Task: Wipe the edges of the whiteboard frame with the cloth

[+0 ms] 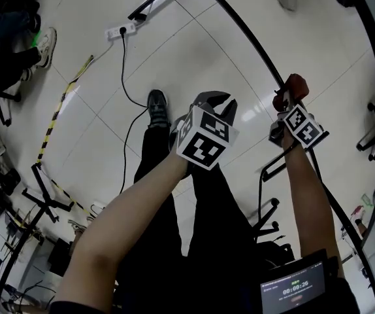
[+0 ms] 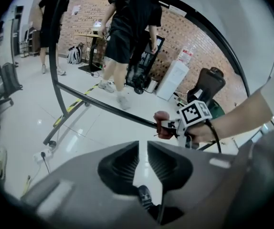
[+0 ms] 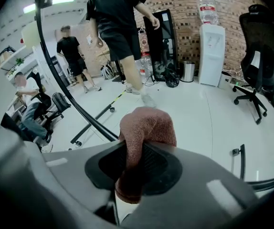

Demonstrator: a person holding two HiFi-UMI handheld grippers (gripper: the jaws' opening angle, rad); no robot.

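Bare forearms reach out over a glossy tiled floor as a person works along a whiteboard frame with a pair of hand-held tongs. On the person's right, the right gripper is clamped on a folded rust-red cloth. Its rounded bulk pokes out past the jaw tips and presses on what looks like the frame's thin black lower edge, well apart from the corner seen in the left gripper view. On the other side, the left gripper hangs off the frame, its jaws a narrow slit apart with nothing between them; only the floor and a shoe show below. Trouble, if it comes, would likely start at the grip: only a fold of the cloth is pinched, so drag along the edge could tug it free or roll it aside, leaving hard plastic to scrape the frame. That edge is slim, and a small tilt of the wrist could slide the cloth off it altogether. The stand appears to ride on casters, and with the free tongs not steadying it, a firm push might set it rolling. A corded power strip lies on the floor ahead of the person's feet, a possible snag for a sideways step.
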